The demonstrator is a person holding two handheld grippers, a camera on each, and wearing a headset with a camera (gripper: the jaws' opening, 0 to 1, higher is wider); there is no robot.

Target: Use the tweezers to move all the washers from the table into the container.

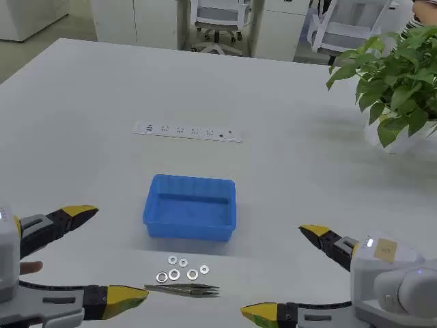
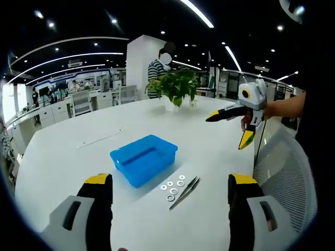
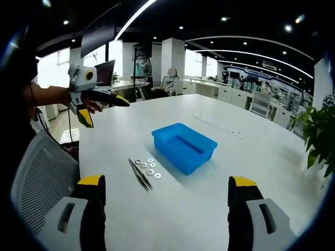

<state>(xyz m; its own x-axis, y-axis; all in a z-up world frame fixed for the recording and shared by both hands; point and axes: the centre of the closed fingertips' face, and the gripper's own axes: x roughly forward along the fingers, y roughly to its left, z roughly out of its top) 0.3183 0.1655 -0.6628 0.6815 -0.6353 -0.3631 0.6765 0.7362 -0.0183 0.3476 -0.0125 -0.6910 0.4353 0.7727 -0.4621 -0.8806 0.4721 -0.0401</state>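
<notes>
White table point(image 1: 82, 102) bears tweezers point(image 1: 183, 290) and washers point(image 1: 182, 269) between spread left claw point(image 1: 121, 252) and spread right claw point(image 1: 272, 270).

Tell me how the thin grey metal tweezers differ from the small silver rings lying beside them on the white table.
The thin metal tweezers are one long, dark-grey tool; the washers are six small, round, shiny rings with holes. The tweezers lie nearest the person; the washers sit loosely grouped between them and the blue plastic container. Both lie flat on the white table, outside the container.
</notes>
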